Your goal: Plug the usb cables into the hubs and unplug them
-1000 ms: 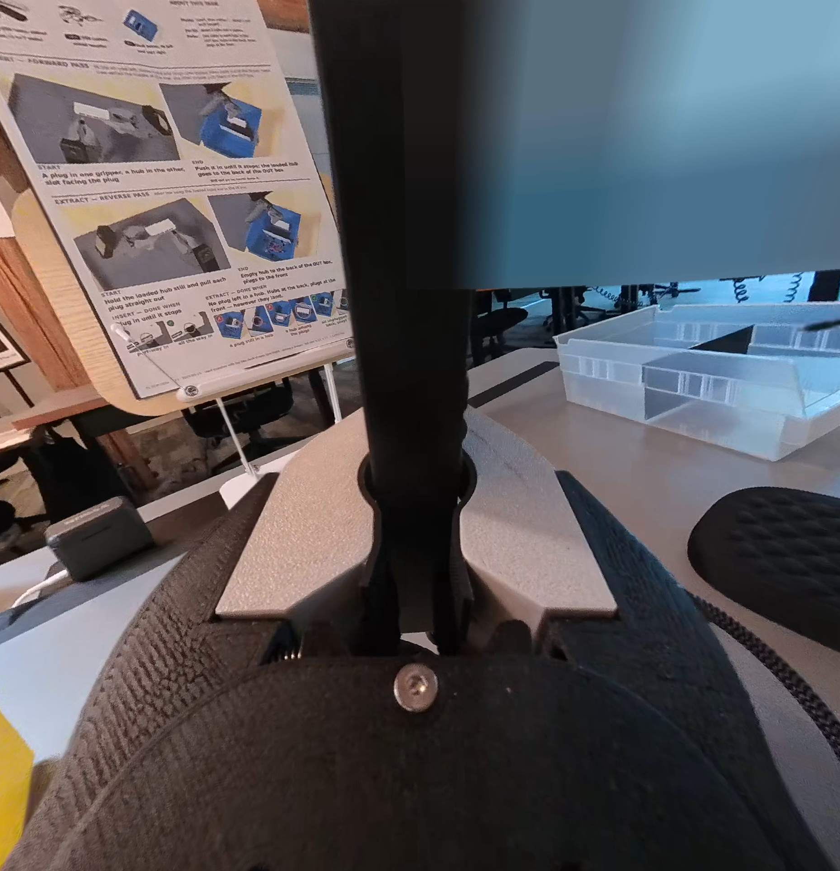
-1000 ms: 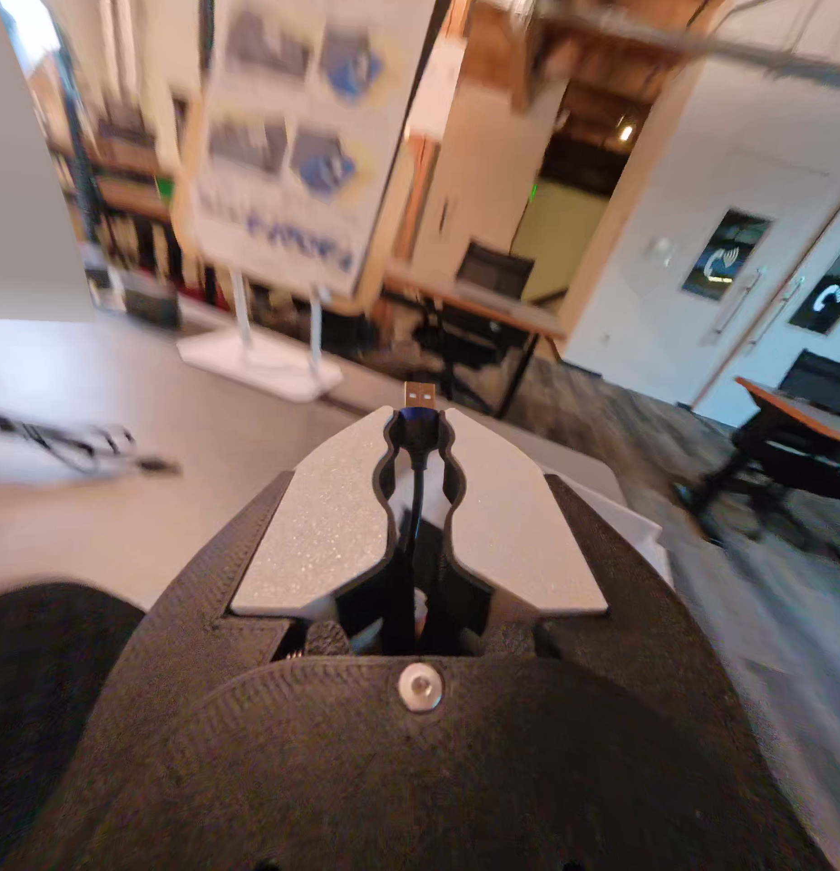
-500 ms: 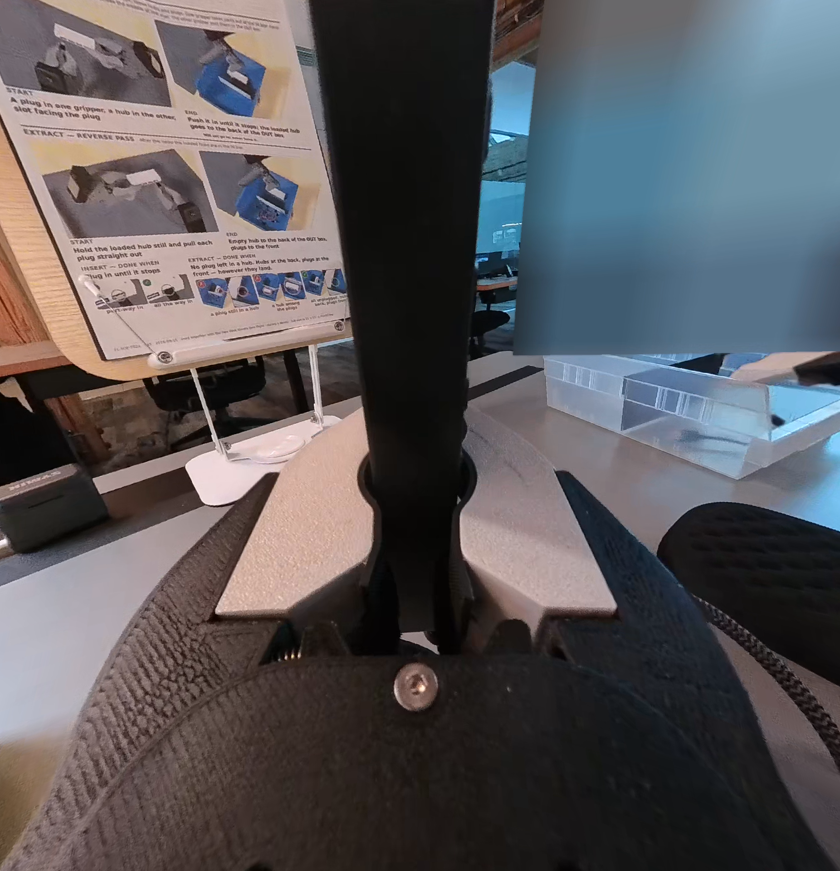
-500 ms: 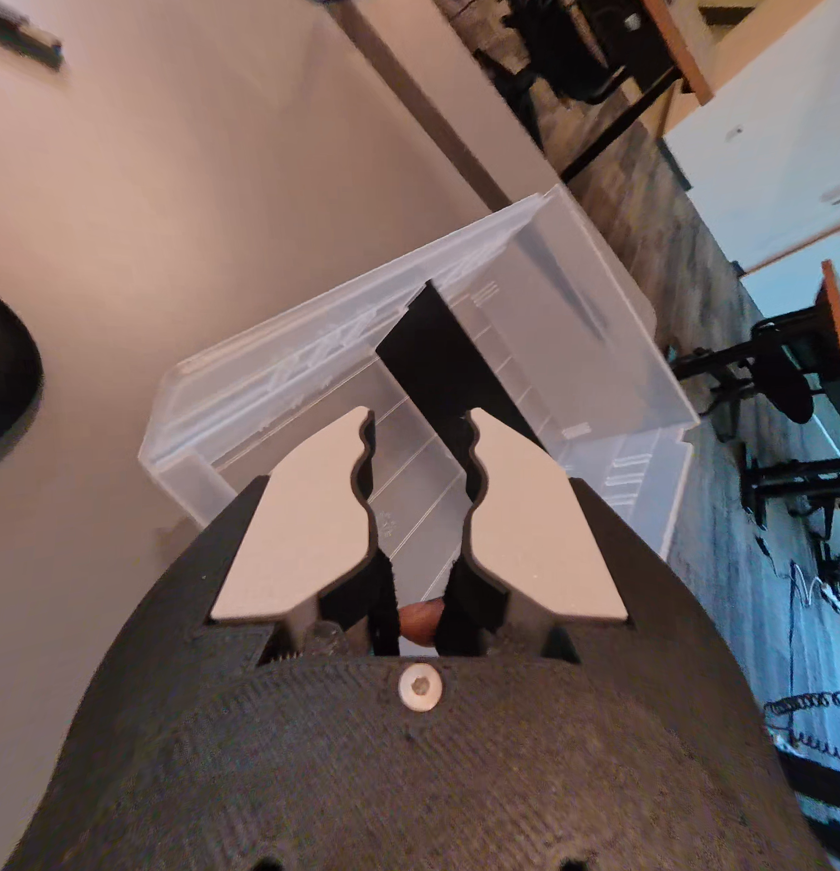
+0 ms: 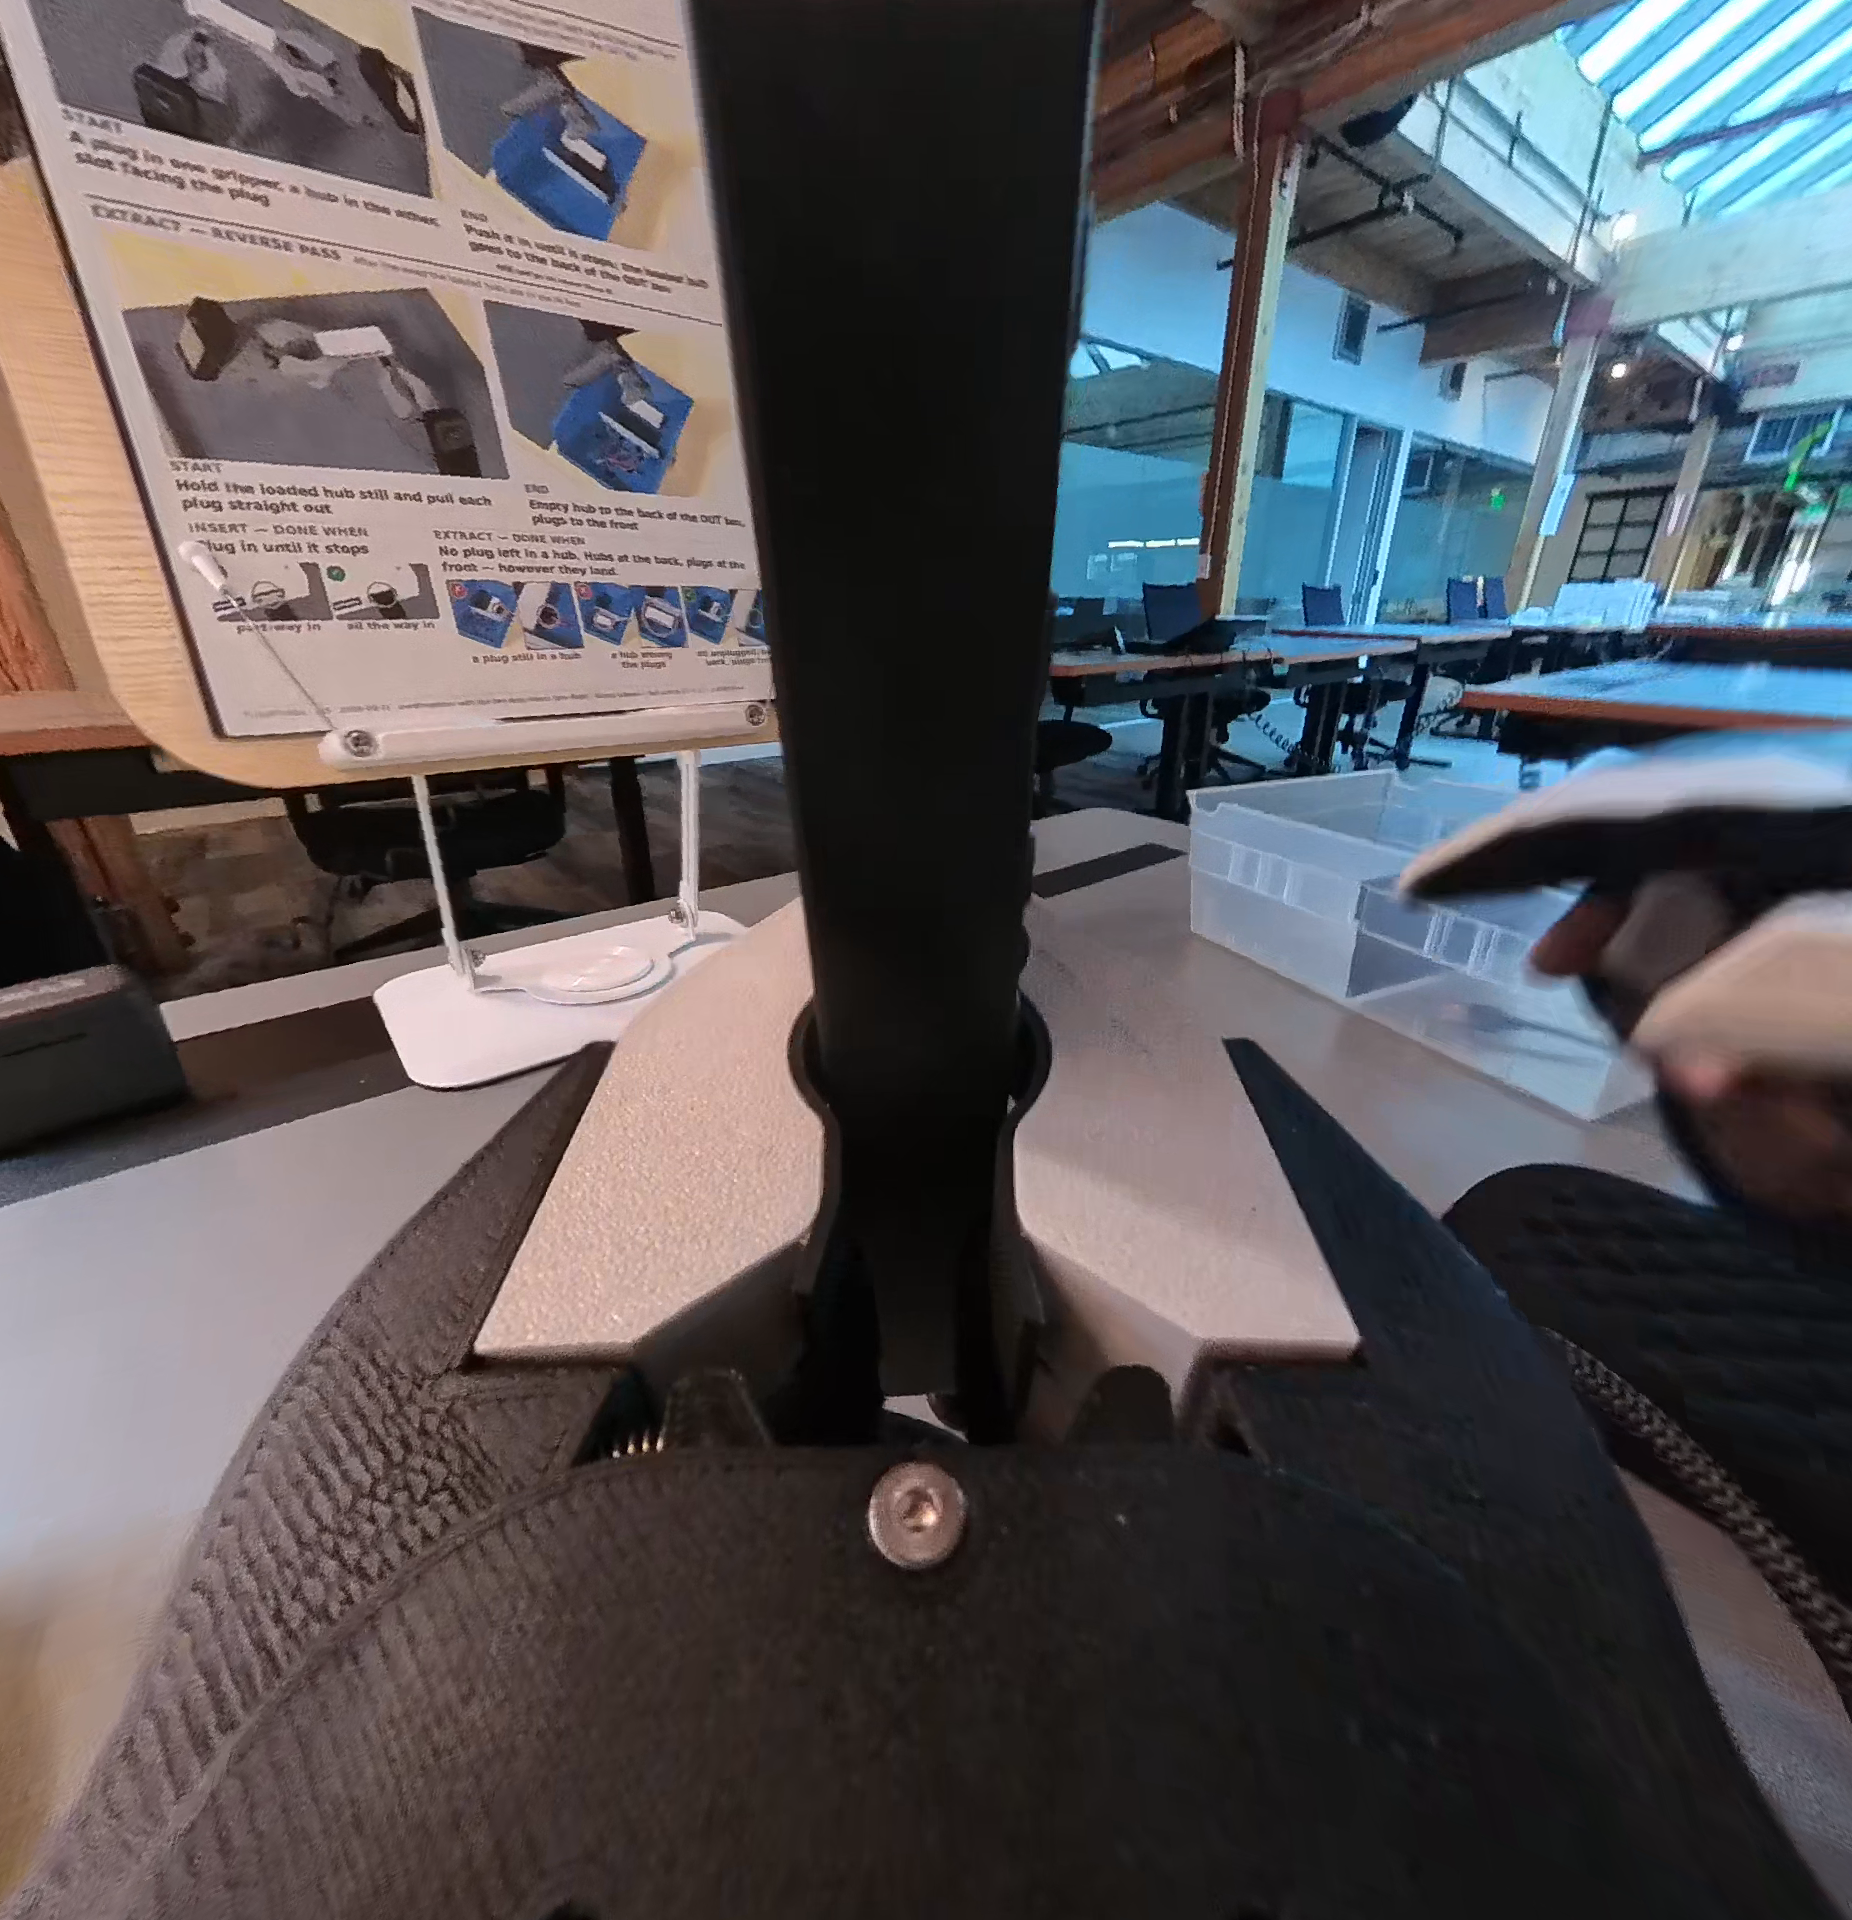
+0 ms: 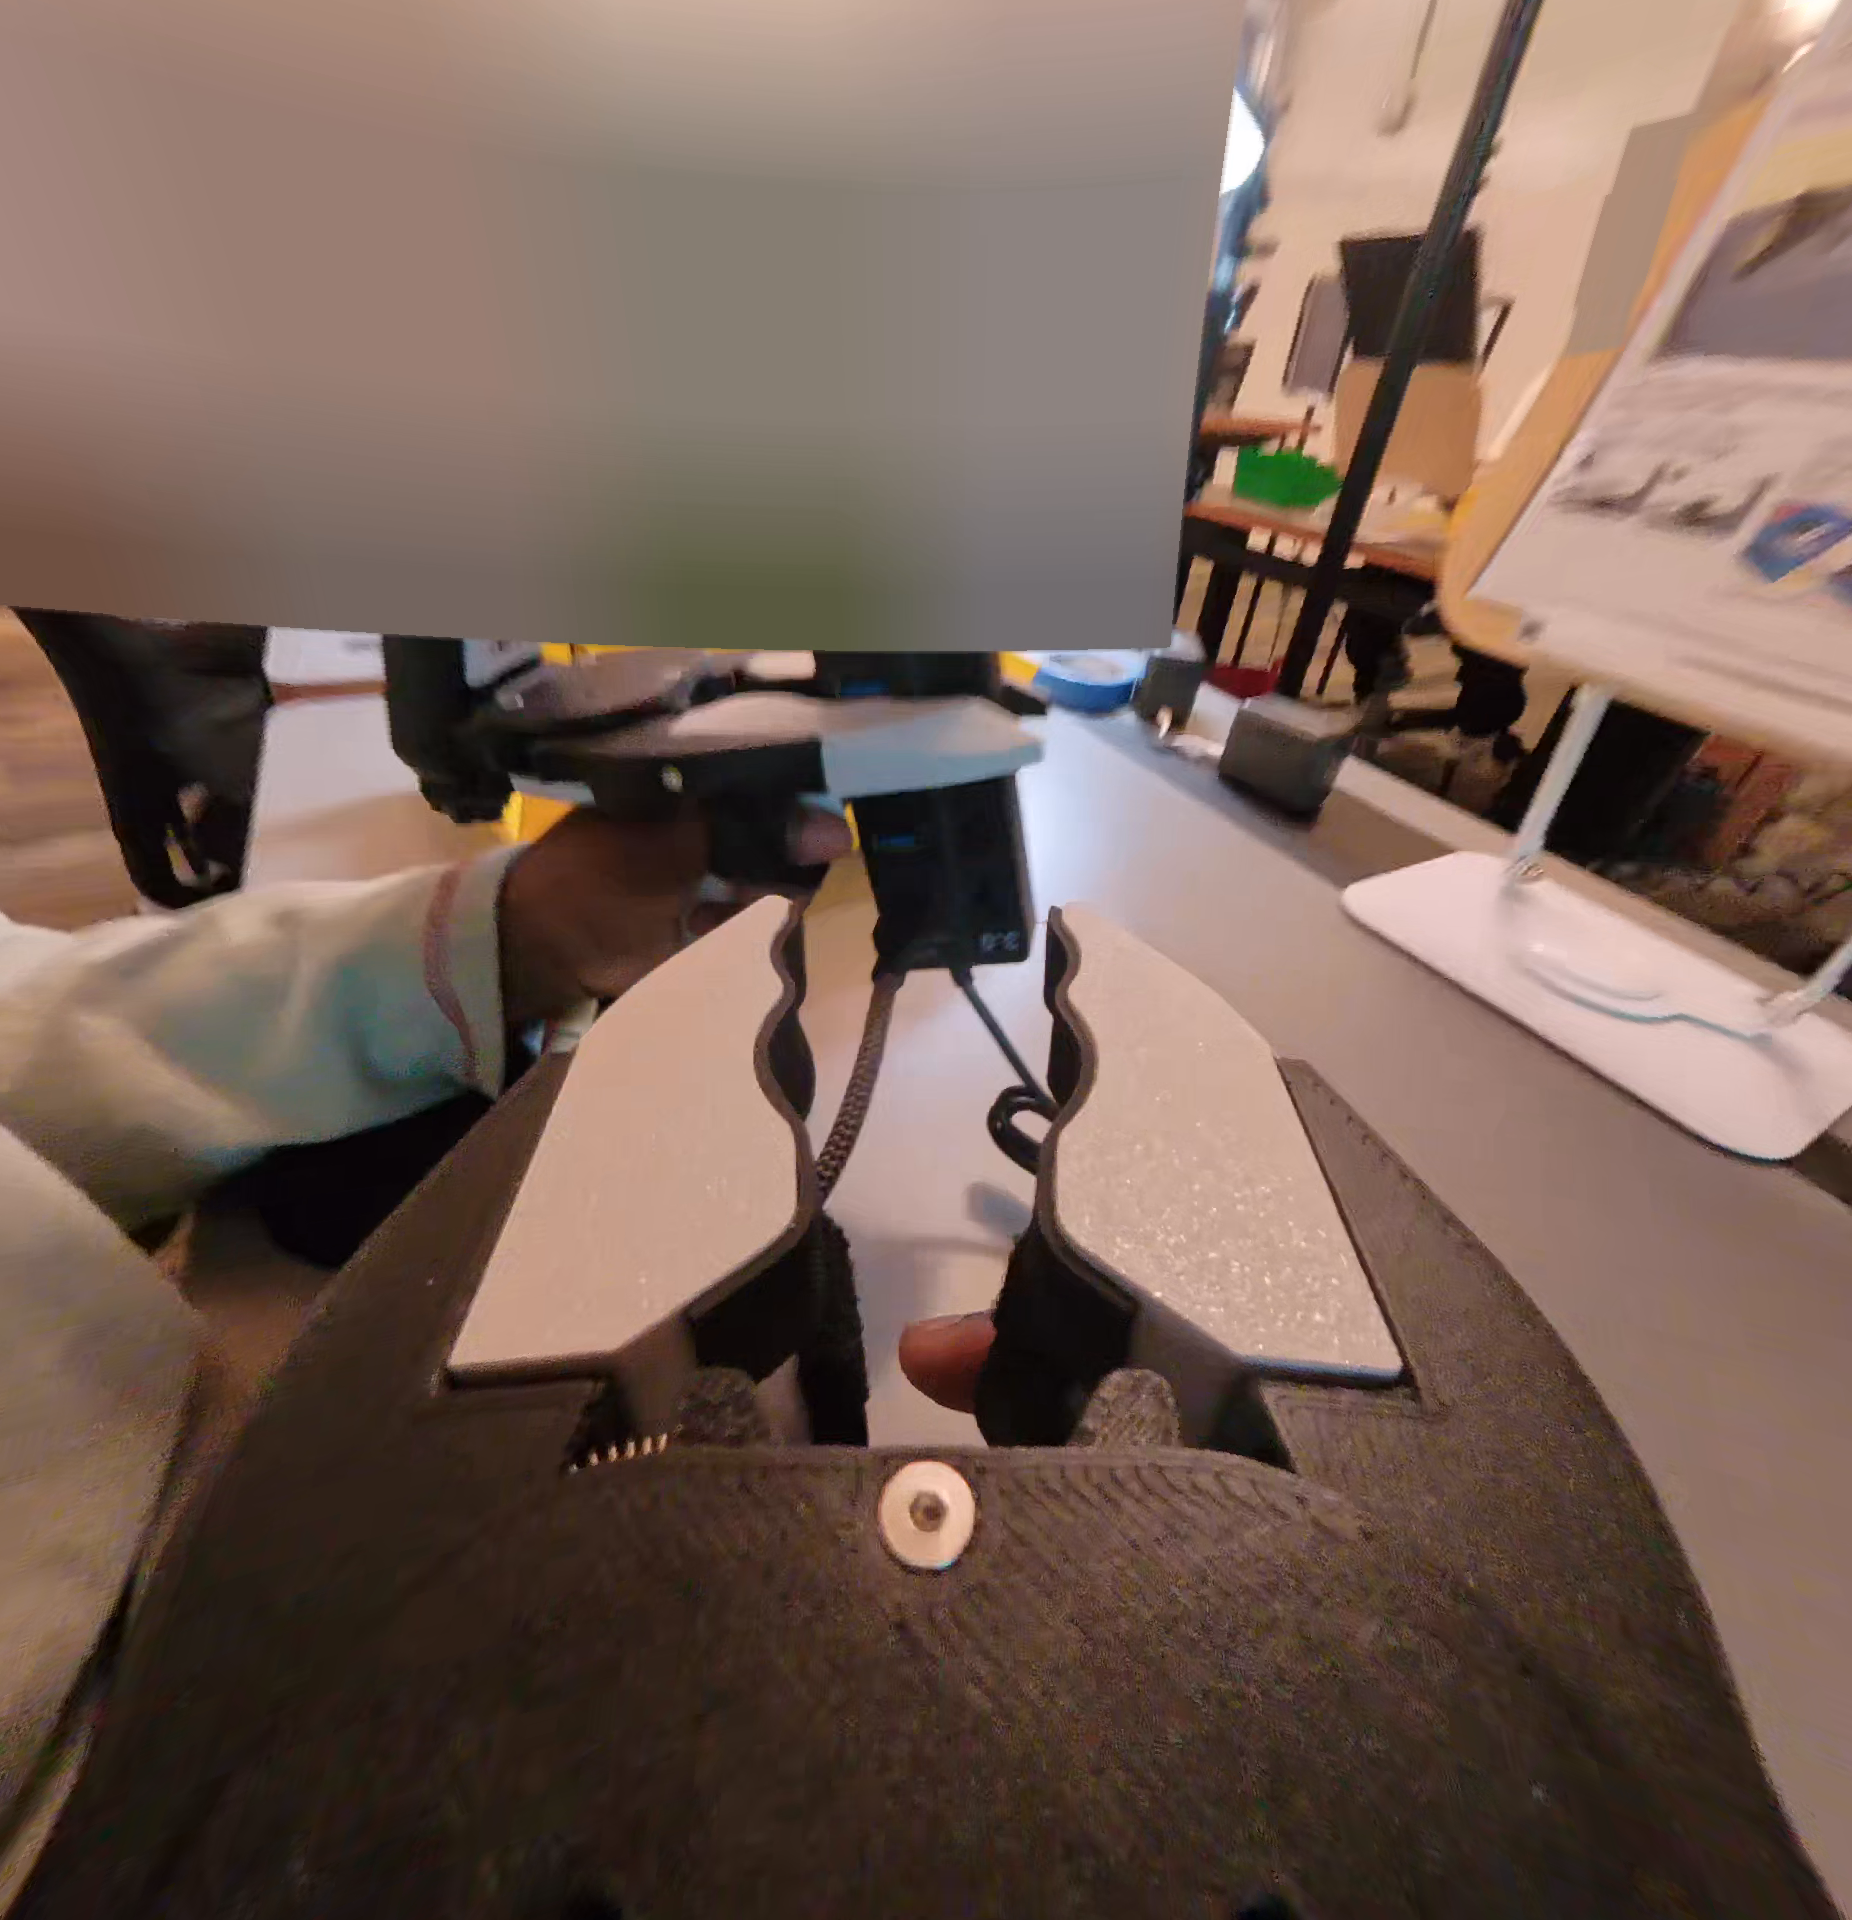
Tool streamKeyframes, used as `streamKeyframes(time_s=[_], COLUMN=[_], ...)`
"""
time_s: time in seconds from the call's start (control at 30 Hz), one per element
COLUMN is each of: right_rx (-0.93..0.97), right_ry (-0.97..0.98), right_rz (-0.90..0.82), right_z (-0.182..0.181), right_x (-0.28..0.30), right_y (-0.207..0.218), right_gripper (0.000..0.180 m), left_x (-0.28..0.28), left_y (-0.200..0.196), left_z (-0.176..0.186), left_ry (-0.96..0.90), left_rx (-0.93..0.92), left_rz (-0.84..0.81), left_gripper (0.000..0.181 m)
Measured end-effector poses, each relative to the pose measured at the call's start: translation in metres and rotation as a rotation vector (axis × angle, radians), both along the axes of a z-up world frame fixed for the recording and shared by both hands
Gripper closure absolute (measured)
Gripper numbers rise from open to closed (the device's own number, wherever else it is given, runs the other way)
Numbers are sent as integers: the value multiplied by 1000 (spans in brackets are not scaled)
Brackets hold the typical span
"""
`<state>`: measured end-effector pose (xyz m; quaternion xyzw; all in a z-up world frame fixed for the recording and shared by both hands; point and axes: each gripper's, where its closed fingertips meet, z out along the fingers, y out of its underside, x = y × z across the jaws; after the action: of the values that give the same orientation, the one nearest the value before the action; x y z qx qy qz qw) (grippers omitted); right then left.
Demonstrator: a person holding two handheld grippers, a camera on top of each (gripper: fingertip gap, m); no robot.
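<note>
Hub (image 5: 901,520), a black bar, stands clamped upright between the left gripper's (image 5: 917,1049) fingers, running to 12 o'clock out of the left wrist view; the right gripper (image 6: 920,940) points level at that hub (image 6: 948,873), jaws parted and holding nothing. Braided cable (image 6: 849,1081) and a thin cable (image 6: 995,1039) hang from the hub's lower end, passing between the right fingers, with a clear bin (image 5: 1306,873) at 2 o'clock of the left gripper. Grey table (image 5: 174,1299) carries a poster stand (image 5: 548,997) at 11 o'clock in an open office.

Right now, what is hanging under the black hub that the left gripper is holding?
From the hub, a braided cable and a thinner black cable hang down. Their lower ends are hidden behind the right gripper fingers.
</note>
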<state>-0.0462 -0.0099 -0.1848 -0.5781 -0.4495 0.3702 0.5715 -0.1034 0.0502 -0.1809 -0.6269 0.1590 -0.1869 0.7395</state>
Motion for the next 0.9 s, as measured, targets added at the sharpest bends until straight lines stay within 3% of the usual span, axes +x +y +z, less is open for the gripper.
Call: streamKeyframes(time_s=[0.13, 0.3, 0.47, 0.53, 0.73, 0.9], right_rx=[107, 266, 270, 257, 258, 242], right_ry=[-216, -398, -400, -443, -432, -380], right_rz=[-94, -160, -139, -110, -111, -93], right_z=[-39, -55, -53, -59, -56, -48], right_x=[-41, -57, -62, -62, -59, -59], right_y=[14, 24, 21, 20, 20, 15], right_gripper=[132, 141, 147, 161, 163, 163], left_x=[-6, -9, -2, 2, 6, 17], left_y=[0, 1, -1, -3, -6, -3], left_z=[2, 0, 0, 0, 3, -12], left_ry=[-80, -75, -53, -45, -71, 18], left_rx=[-8, -13, -5, 3, 19, -37], left_rz=[-1, 16, -10, -23, -74, -130], left_gripper=[154, 153, 154, 153, 152, 149])
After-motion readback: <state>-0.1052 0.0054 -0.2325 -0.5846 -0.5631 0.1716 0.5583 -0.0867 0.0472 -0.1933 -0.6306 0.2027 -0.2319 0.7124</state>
